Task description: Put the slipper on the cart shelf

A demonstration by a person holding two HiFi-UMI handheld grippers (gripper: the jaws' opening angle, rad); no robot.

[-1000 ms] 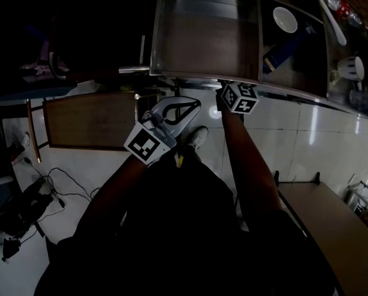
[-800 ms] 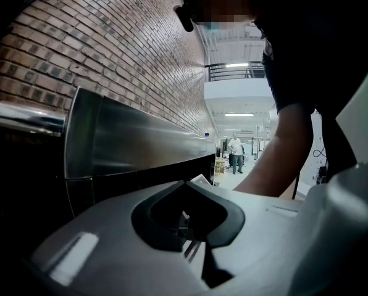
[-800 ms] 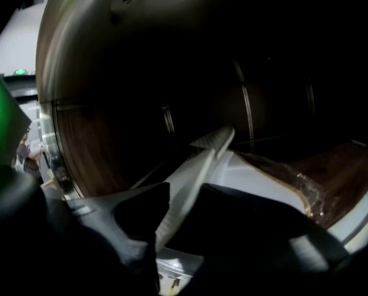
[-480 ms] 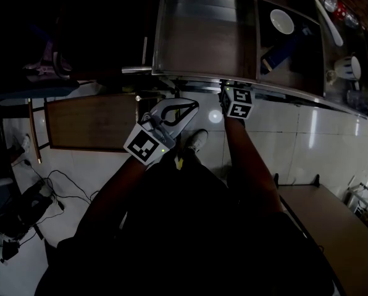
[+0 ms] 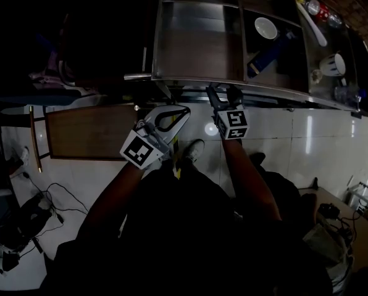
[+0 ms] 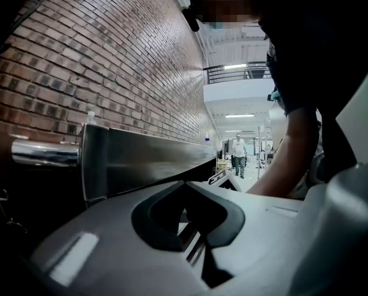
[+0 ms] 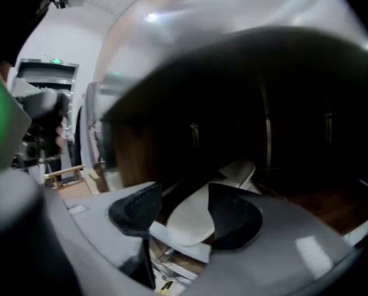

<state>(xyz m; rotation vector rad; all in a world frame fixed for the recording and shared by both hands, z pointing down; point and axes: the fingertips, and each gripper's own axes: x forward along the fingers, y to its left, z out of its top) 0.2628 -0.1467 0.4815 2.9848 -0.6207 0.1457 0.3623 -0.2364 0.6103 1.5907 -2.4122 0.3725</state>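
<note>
Two grippers, held by a person seen from above in dim light, point toward a steel cart [image 5: 196,48] that fills the 12 o'clock part of the head view. The left gripper [image 5: 184,110] sits just left of centre, at about 11 o'clock, near the cart's front edge. Its jaws are closed tip to tip with nothing between them. Its own camera shows the cart's steel rim at 9 o'clock and a brick wall [image 6: 110,60] above it, from 10 to 12 o'clock. The right gripper [image 5: 223,95] is just beside the left one at 12 o'clock, its tips at the cart's front edge. Its jaws have just been opening and stand wide apart, gripping nothing. In the right gripper view a white slipper [image 7: 193,217] shows in the gap between the jaws, at 6 o'clock. It lies on a shelf in the dark space under the cart's shiny top, and the pads do not clamp it. On the cart top in the head view, a white bowl [image 5: 265,28] rests at 1 o'clock. A brown board [image 5: 88,131] is at 9 o'clock over the pale floor [image 5: 307,128], and the person's shoe [image 5: 195,148] is at the centre, just below the grippers
</note>
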